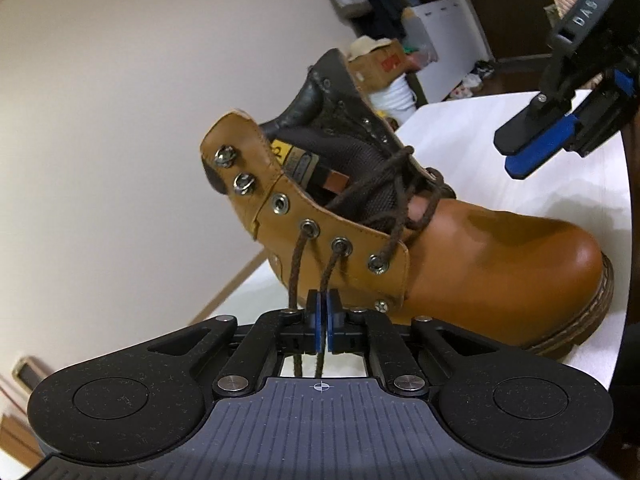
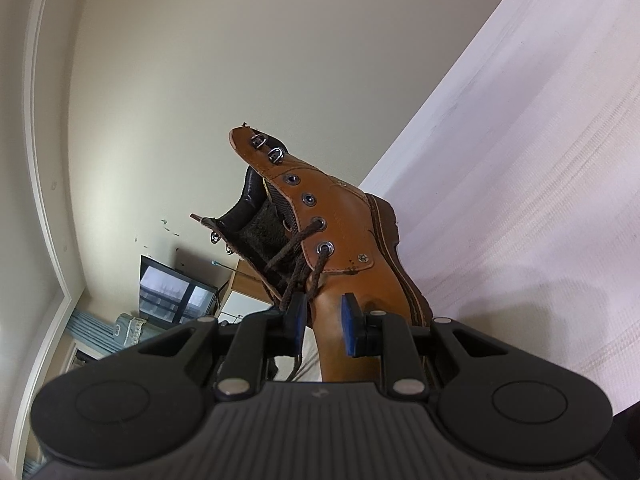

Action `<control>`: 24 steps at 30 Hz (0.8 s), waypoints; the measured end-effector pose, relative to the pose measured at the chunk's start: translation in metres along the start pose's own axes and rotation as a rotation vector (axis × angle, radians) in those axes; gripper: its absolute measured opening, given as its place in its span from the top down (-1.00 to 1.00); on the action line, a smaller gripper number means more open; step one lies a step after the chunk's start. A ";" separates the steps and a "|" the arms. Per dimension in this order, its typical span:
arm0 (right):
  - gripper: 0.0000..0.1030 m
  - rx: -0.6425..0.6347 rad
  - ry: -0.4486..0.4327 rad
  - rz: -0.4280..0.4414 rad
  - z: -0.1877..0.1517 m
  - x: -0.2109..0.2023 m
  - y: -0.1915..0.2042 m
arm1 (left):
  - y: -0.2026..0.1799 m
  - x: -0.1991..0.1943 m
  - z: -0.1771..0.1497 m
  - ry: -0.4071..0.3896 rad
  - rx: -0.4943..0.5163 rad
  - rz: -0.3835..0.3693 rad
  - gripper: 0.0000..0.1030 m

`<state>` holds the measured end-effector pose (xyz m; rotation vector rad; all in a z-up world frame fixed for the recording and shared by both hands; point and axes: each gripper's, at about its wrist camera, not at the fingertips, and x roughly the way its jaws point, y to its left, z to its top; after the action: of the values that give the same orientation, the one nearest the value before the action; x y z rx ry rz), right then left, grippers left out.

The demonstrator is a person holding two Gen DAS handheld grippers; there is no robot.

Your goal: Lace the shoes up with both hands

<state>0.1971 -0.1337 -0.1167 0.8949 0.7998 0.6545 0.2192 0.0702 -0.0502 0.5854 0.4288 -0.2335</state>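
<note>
"DAS" on right hand-held gripper (image 1: 536, 148) body; boot tongue label unreadable.

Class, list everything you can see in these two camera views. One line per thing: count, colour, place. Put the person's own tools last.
boot: one, tan leather, lying on the white table.
lace: one, dark brown, threaded through the lower eyelets, strands hanging out of the near side.
table: one, white, under the boot.
cardboard box: one, brown, background behind the boot.
window: one, dark-framed, far wall in the right wrist view.
left tool: one, black with blue pads, shut on the lace.
right tool: one, black with blue pads, open over the boot's toe.
</note>
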 end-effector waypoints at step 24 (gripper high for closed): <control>0.56 0.027 0.017 0.090 0.009 -0.025 -0.015 | 0.033 -0.077 -0.059 0.179 -0.262 0.159 0.87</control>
<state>0.1932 -0.1638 -0.1181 0.9554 0.7885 0.7327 0.1427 0.1383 -0.0432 0.3816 0.5727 0.0283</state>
